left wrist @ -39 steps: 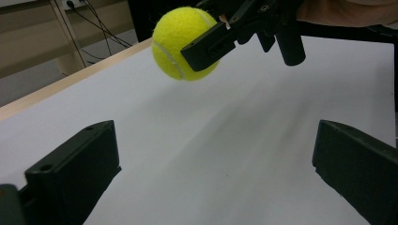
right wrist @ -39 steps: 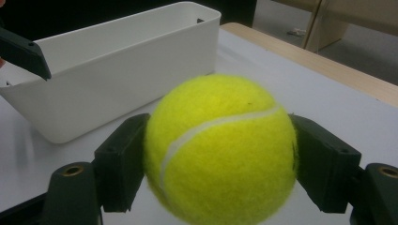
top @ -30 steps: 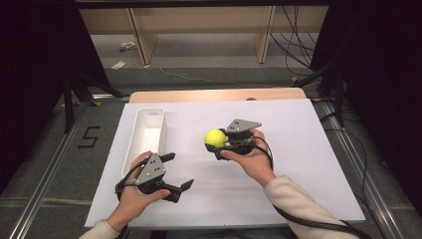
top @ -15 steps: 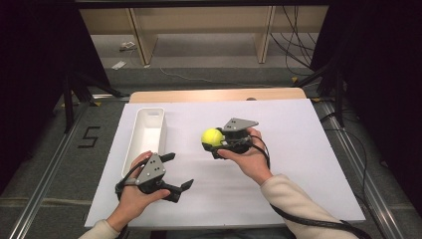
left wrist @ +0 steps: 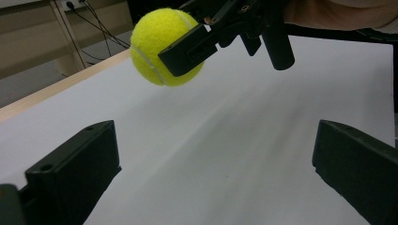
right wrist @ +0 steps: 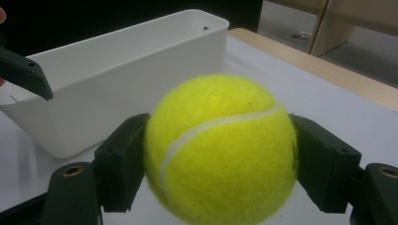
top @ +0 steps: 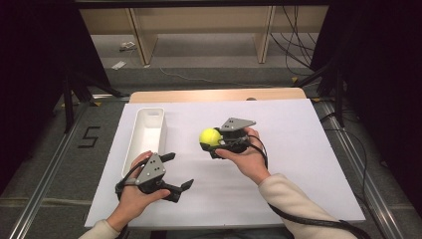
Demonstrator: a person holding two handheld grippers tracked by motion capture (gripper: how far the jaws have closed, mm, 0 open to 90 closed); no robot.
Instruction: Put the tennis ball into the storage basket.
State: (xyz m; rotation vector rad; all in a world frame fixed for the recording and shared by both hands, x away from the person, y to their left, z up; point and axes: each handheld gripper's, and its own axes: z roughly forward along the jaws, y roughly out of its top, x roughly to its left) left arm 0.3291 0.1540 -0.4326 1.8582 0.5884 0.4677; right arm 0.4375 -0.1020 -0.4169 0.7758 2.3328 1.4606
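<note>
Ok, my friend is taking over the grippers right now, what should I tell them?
Right gripper: shut on the tennis ball, held in the air over the white table.
Left gripper: open, holding nothing, near the front edge.
White bin: standing at the left, nothing visible inside.
Done: ball picked up.
Left: probably carry it over to the bin and let go.

In the right gripper view, the lower part of the tennis ball (right wrist: 220, 150) is cut off by the bottom edge, and the white bin (right wrist: 117, 70) is partly hidden behind it. The table surface (left wrist: 244, 140) is blurred in the left gripper view's centre.
</note>
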